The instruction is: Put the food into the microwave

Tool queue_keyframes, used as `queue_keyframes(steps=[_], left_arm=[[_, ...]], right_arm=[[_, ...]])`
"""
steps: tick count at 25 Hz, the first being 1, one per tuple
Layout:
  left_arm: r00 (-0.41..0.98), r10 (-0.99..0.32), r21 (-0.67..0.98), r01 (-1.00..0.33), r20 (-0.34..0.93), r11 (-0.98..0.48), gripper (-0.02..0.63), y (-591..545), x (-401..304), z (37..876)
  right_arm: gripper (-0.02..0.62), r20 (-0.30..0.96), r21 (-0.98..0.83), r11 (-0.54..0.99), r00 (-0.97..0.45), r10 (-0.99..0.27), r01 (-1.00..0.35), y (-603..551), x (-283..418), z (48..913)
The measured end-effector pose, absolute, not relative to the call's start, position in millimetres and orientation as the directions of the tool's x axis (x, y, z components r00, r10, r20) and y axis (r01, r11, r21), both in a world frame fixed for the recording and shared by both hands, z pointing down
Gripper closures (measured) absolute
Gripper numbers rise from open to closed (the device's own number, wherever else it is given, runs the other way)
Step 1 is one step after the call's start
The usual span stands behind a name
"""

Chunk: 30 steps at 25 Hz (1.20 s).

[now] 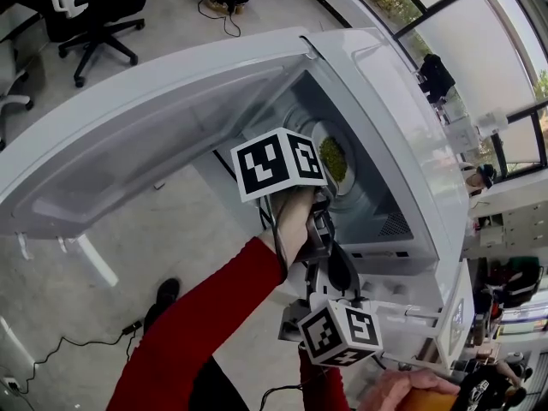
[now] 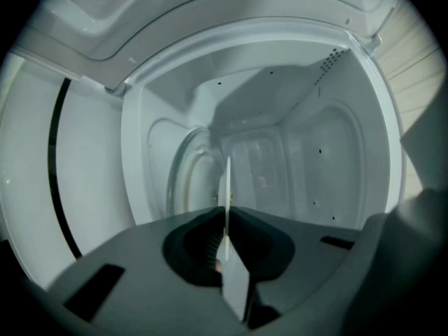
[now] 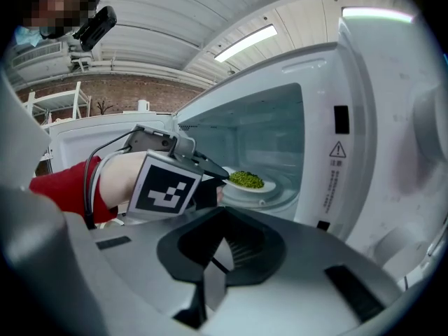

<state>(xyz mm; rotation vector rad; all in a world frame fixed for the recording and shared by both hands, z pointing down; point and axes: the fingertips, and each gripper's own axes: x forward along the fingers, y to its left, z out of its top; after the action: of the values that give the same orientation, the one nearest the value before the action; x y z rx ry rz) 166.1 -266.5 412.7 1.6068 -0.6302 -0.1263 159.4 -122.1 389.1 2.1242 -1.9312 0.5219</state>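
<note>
The white microwave (image 1: 402, 135) stands open, its door (image 1: 128, 144) swung out to the left. A white plate (image 3: 250, 186) of green food (image 3: 246, 180) sits low inside the cavity over the glass turntable (image 2: 187, 177); whether it touches I cannot tell. My left gripper (image 1: 321, 176), held by a hand in a red sleeve, reaches into the cavity and is shut on the plate's rim (image 2: 227, 184), seen edge-on between its jaws. My right gripper (image 1: 336, 272) hangs back below the opening, its jaws (image 3: 210, 275) shut with nothing in them.
The microwave's front frame with a warning label (image 3: 337, 149) and control panel (image 3: 420, 124) stand to the right of the opening. A black office chair (image 1: 94, 7), floor cables (image 1: 218, 11) and white table legs (image 1: 90, 259) lie beyond the door.
</note>
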Motion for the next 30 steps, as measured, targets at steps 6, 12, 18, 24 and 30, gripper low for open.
queue_keyframes(steps=[6, 12, 18, 24, 30], left_arm=[[0.826, -0.455, 0.92, -0.39, 0.334, -0.033, 0.581, -265.8, 172.4, 414.2], [0.81, -0.46, 0.898, -0.436, 0.365, -0.054, 0.581, -267.8, 173.1, 413.6], [0.788, -0.469, 0.868, -0.49, 0.399, -0.085, 0.58, -270.1, 172.8, 414.1], [0.758, -0.49, 0.818, -0.557, 0.43, -0.143, 0.575, -272.7, 169.8, 413.7], [0.672, -0.572, 0.718, -0.668, 0.47, -0.194, 0.566, -286.7, 152.1, 415.3]], right_arm=[[0.581, 0.405, -0.068, -0.106, 0.069, -0.912, -0.992, -123.6, 161.0, 387.2], [0.581, 0.402, -0.055, -0.098, 0.068, -0.913, -0.994, -125.9, 160.9, 383.7], [0.581, 0.414, -0.056, -0.098, 0.066, -0.908, -0.994, -125.5, 162.7, 385.4], [0.581, 0.41, -0.052, -0.094, 0.064, -0.91, -0.994, -128.3, 162.7, 382.7], [0.581, 0.414, -0.051, -0.091, 0.062, -0.908, -0.995, -129.2, 162.2, 384.8]])
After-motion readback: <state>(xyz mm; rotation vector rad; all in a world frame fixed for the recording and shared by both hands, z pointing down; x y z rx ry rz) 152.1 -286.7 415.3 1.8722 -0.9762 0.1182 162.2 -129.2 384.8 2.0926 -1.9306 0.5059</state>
